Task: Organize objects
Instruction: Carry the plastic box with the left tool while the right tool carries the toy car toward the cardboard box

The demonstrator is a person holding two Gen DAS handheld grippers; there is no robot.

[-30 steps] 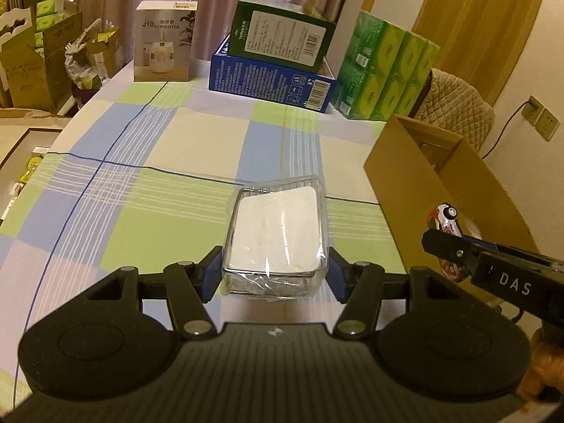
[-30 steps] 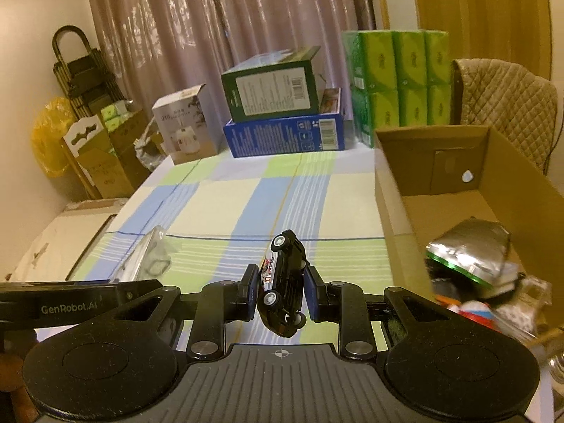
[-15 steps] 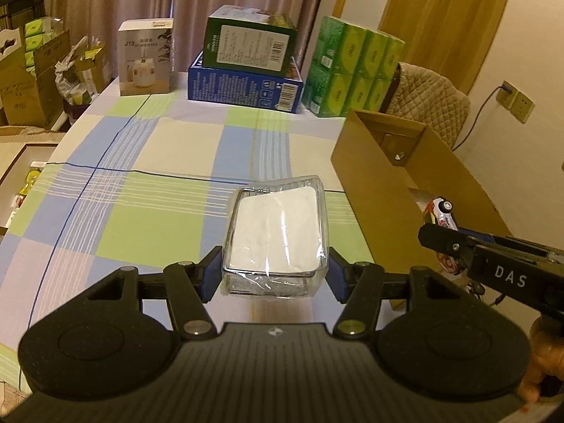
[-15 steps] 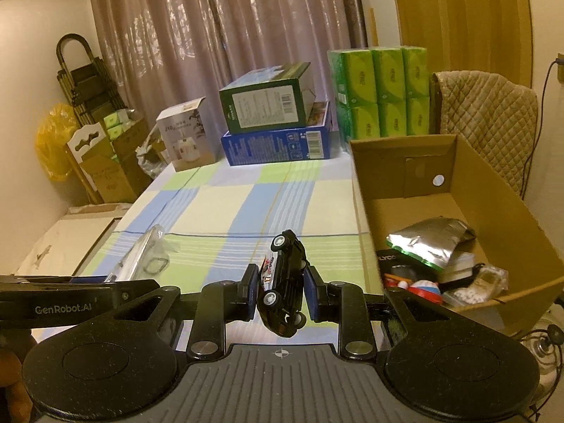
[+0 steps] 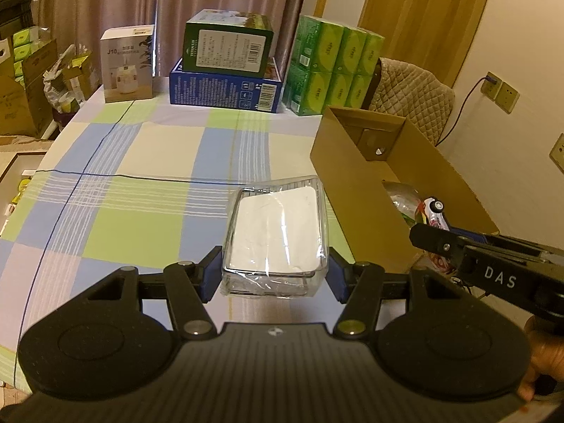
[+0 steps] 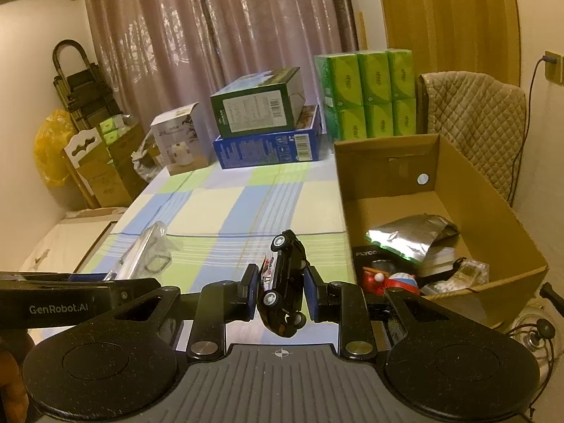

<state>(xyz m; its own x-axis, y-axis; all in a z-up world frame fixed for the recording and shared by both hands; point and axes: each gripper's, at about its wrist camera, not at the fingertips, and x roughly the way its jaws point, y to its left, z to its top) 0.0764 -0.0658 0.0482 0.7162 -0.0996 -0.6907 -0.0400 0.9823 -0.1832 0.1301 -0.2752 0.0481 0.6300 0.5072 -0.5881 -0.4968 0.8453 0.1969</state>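
the left tool (image 5: pixel 275 275) is clenched on a clear plastic-wrapped container (image 5: pixel 276 236) with a white block inside, held in the lower middle of the left wrist view, above the checked desk (image 5: pixel 141 183). the right tool (image 6: pixel 280 290) is clamped on a black toy car (image 6: pixel 283 282), tilted nose-up in the lower middle of the right wrist view, to the left of the open cardboard box (image 6: pixel 493 218) that fills the right side of the frame.

what could go wrong: the car is pinched across its narrow body and sits skewed, so a jolt could probably twist it out and drop it on the desk short of the box. the wrap on the container looks slick and loose; the pads may slide on the film, letting it tip forward. both tools are close together near the box's wall, so in reaching in at once they could knock each other or catch the cardboard rim. a drop from high up could also land on the things already inside.

counted: two tools, one toy car, one wrapped container, one cardboard box. in the box: one silver foil pouch (image 6: pixel 412 236), one black packet (image 6: pixel 368 257), one red-and-white toy (image 6: pixel 387 278), the rest too jumbled to count. in the upper part of the frame: one white carton (image 5: pixel 127 63), one green carton (image 5: pixel 229 47) on one blue carton (image 5: pixel 225 86), one green tissue pack (image 5: pixel 333 67).
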